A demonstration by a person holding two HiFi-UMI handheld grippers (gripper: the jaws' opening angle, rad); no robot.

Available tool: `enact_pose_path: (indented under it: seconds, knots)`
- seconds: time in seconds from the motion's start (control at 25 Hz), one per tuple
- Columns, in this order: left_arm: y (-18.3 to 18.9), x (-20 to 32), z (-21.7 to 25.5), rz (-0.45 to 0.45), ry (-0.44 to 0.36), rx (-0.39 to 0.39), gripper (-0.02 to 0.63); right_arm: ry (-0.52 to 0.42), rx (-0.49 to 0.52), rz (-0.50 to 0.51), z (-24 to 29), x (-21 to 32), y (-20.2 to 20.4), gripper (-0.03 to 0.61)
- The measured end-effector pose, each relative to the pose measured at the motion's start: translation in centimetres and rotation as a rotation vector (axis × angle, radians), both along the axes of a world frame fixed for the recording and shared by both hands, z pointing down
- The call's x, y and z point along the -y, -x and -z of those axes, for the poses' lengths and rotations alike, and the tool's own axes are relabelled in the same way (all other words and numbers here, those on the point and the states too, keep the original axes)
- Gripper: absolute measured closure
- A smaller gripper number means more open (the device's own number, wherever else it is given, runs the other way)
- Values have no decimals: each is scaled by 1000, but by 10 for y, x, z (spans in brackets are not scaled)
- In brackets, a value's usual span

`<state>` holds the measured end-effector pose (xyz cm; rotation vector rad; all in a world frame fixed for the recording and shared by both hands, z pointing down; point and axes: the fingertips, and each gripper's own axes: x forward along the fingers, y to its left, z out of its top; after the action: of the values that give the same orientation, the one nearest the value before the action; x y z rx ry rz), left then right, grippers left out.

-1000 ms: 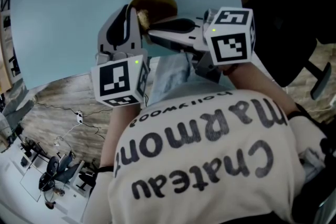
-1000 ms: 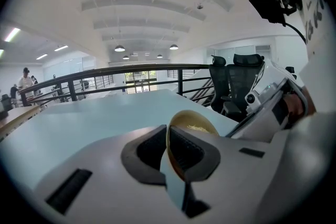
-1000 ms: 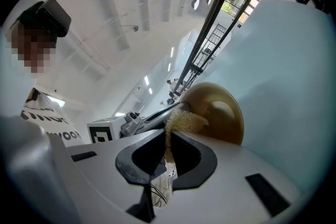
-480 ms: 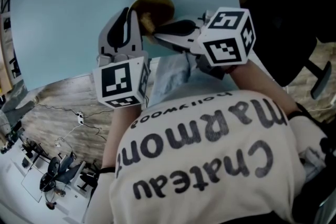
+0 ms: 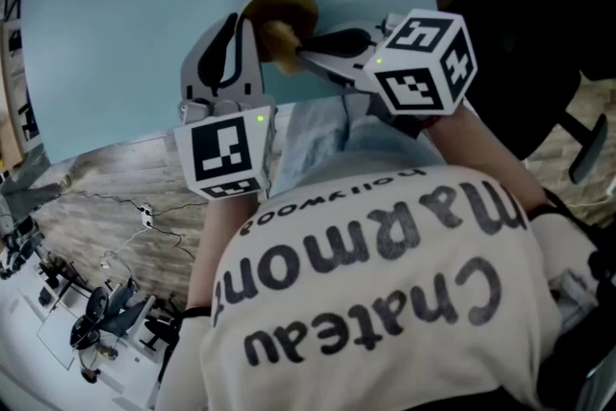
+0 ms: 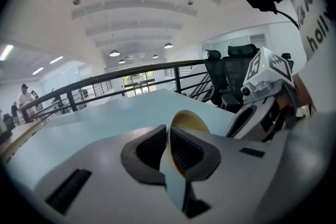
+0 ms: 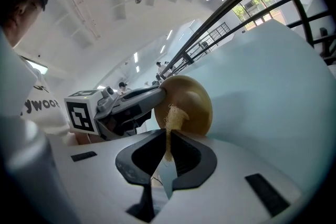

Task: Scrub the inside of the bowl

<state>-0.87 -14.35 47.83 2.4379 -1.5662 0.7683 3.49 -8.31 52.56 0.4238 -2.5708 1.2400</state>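
Far left, head view: a strip of wood-grain floor strewn with cables, below the bench edge. The pale blue bench fills the upper frame.

Left gripper: reaches in over the near bench edge, marker cube toward the camera. In its own view the jaws are nearly together and pinch the thin rim of the bowl between the ribbed pads. The rim runs down through the gap.

Bowl: tan, round, wooden-looking, toward the far middle of the bench. It is tipped up on edge, not sitting flat. In the right gripper view it reads as a near-upright disc with its lower edge down at the bench surface. Whether it rests there or hangs just clear, cannot tell.

Scrubber: a small pale wad of coarse fibre, just on the near side of the bowl, between the two grippers. In the right gripper view it stands up out of the jaw tips, its frayed end lying over the bowl's broad face.

Right gripper: comes in from the right, pointed leftward at the bowl, cube angled up. Its jaws are drawn close and nip the scrubber's lower end. Both grippers' tips sit near each other at the bowl.

Lower frame: the person's white printed shirt. Beyond the bench, left gripper view: a dark railing and black office chairs.
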Motion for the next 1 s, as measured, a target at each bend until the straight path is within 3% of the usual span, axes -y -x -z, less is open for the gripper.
enact_pose_path:
  seconds: [0.12, 0.44, 0.68, 1.0]
  knots:
    - [-9, -3, 4, -46, -37, 58, 589, -4, -36, -7, -8, 1, -8, 528]
    - [-13, -8, 10, -40, -31, 47, 591, -19, -100, -23, -15, 0, -23, 528]
    - [-22, -13, 8, -68, -37, 89, 591, -6, -143, -60, -25, 2, -37, 526]
    - [-29, -16, 7, -79, -26, 105, 591, 49, -131, -120, -28, 8, -54, 526]
